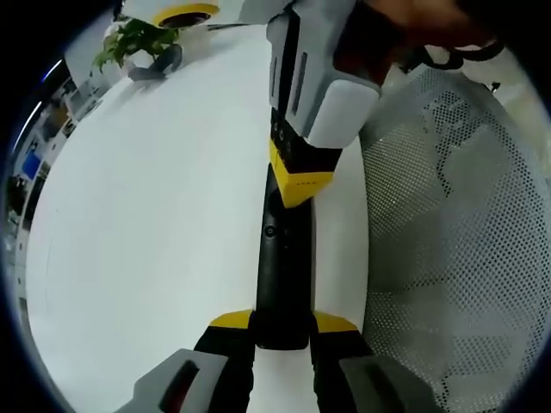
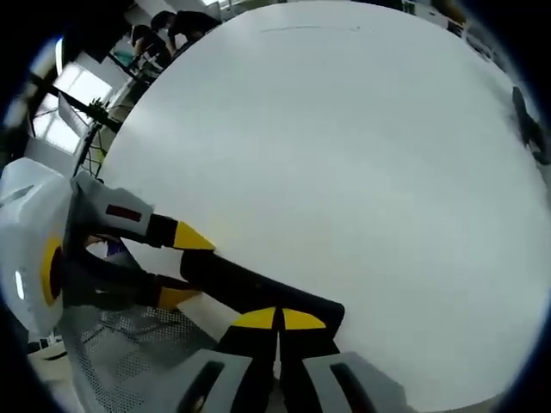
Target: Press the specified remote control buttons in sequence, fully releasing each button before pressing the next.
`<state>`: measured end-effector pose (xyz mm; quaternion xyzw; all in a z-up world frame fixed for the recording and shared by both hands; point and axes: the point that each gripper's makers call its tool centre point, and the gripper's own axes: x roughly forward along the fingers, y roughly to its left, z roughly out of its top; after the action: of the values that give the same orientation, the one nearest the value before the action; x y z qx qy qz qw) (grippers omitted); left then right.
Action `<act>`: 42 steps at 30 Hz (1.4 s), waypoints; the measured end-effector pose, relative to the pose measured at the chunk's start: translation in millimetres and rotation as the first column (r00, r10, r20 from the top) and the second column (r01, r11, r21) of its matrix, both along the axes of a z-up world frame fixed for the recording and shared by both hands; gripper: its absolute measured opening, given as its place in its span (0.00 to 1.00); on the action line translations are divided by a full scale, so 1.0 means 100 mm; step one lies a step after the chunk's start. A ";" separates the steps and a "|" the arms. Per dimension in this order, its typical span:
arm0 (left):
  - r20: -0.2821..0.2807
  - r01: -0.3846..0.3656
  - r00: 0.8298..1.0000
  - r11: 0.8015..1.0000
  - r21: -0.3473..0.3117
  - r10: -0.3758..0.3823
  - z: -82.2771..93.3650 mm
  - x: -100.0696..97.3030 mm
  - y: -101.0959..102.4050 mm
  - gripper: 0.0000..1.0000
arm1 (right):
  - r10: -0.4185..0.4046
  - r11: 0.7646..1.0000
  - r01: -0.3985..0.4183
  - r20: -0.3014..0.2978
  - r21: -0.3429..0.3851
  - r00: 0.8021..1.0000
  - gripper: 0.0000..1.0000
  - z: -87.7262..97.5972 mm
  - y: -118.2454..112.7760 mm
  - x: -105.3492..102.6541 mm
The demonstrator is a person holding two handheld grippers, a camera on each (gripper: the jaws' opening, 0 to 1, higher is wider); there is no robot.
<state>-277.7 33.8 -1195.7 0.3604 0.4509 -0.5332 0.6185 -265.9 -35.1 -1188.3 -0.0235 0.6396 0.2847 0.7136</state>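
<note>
A: Where's the remote?

B: Black remote control (image 1: 282,258) lies on the white table (image 1: 155,224), long axis running away from the left gripper (image 1: 282,331). Its near end sits between the left gripper's yellow-tipped jaws, which are clamped on both sides of it. So left is holding the remote.

A: And the right one?

B: In the left gripper view the right gripper (image 1: 297,185) comes in from the far side, yellow tip down on the far part of the remote's top face. Whether it's actually depressing a button I can't tell, the tip covers that spot. One small round button is visible on the remote just nearer than the tip.

A: Right jaw state?

B: In the right gripper view its two yellow tips (image 2: 277,320) are together, no gap between them, resting on the remote (image 2: 250,288). Nothing pinched between them. Same view shows the left gripper (image 2: 176,262) at the left, jaws on either side of the remote's other end.

A: Anything else around?

B: White perforated mesh surface (image 1: 448,241) just right of the table edge. Potted green plant (image 1: 138,43) at the far left of the table, and a yellow-rimmed round object (image 1: 185,15) just behind it, too cropped to identify. A hand (image 1: 405,34) grips the right gripper's body at the top.
</note>
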 end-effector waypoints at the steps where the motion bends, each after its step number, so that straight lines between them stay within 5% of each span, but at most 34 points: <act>1: 0.000 0.000 1.000 1.000 -0.001 0.000 0.00 0.00 0.00 0.24 | -0.008 1.000 0.008 -0.002 0.006 1.000 0.00 0.00 0.00 0.00; 8: 0.006 0.004 1.000 1.000 -0.013 -0.004 0.00 0.00 0.00 0.24 | -0.040 0.999 0.042 -0.040 0.034 0.998 0.00 0.04 0.01 -0.03; 42: 0.003 -0.018 1.000 0.999 -0.034 0.019 0.01 0.00 0.00 0.24 | 0.003 0.999 -0.001 -0.037 0.044 0.999 0.00 0.03 0.28 0.11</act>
<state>-277.7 33.6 -1194.6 0.3467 0.4440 -0.5343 0.6302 -255.0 -7.4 -1185.7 -0.0031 0.6462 0.2998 0.7018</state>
